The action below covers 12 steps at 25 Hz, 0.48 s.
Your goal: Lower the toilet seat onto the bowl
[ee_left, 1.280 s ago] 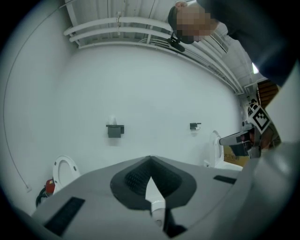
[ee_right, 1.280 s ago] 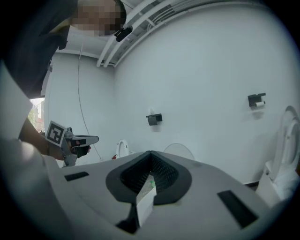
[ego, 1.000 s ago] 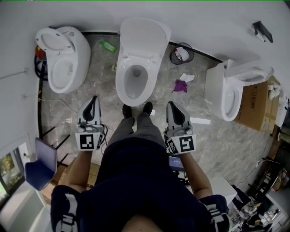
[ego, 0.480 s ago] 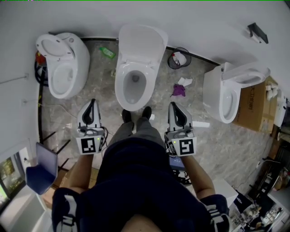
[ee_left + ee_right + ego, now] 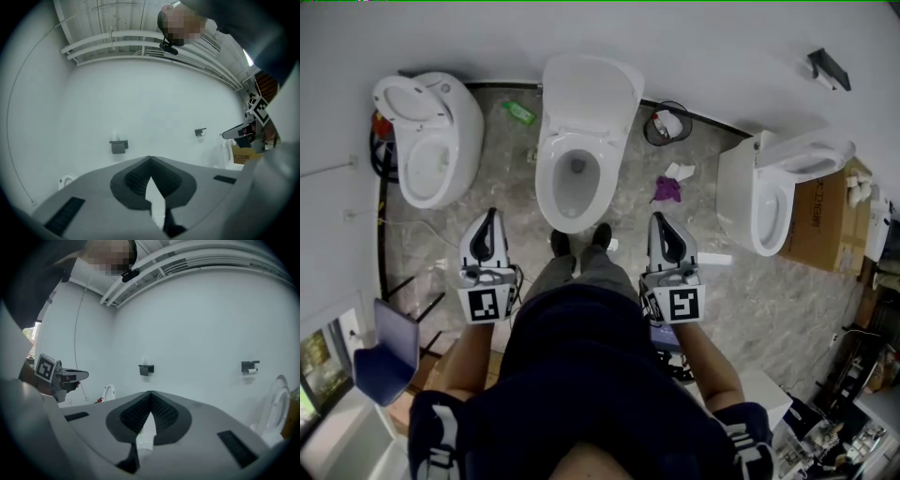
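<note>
Head view: the middle toilet's seat (image 5: 589, 89) stands up at the back, with the bowl (image 5: 572, 187) open below. We can't tell seat from lid. Left claw (image 5: 490, 220) and right claw (image 5: 662, 223) are both fully closed, empty, and well short of the seat.

Left gripper view: jaws are together with nothing between them, aimed at the bare wall.

Right gripper view: same.

Risks, as we judge them: closed tips slip off the smooth rim, the seat drops and slams, or we pull only the lid.
</note>
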### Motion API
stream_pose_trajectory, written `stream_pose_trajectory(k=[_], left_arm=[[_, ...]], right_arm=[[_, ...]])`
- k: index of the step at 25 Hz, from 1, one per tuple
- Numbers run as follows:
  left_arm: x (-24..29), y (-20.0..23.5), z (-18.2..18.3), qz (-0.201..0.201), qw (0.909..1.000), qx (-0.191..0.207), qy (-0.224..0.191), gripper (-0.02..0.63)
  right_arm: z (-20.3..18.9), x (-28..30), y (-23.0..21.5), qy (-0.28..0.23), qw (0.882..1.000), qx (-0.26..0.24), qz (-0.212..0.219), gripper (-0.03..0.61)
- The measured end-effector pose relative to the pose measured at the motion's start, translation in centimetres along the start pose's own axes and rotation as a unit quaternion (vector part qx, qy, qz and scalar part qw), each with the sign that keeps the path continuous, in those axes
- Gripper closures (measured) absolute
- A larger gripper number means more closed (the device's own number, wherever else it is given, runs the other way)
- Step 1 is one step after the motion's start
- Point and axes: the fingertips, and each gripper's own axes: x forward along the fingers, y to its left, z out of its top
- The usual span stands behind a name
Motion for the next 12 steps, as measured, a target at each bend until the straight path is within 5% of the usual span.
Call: stream_pose_trajectory(k=[12], left_arm=[[0.23, 0.19, 0.51, 0.004, 1.0000, 0.001, -0.007, 0.589]], right_arm=[[0.40, 0.27, -0.06, -0.002, 1.000, -0.012, -0.003, 0.560]])
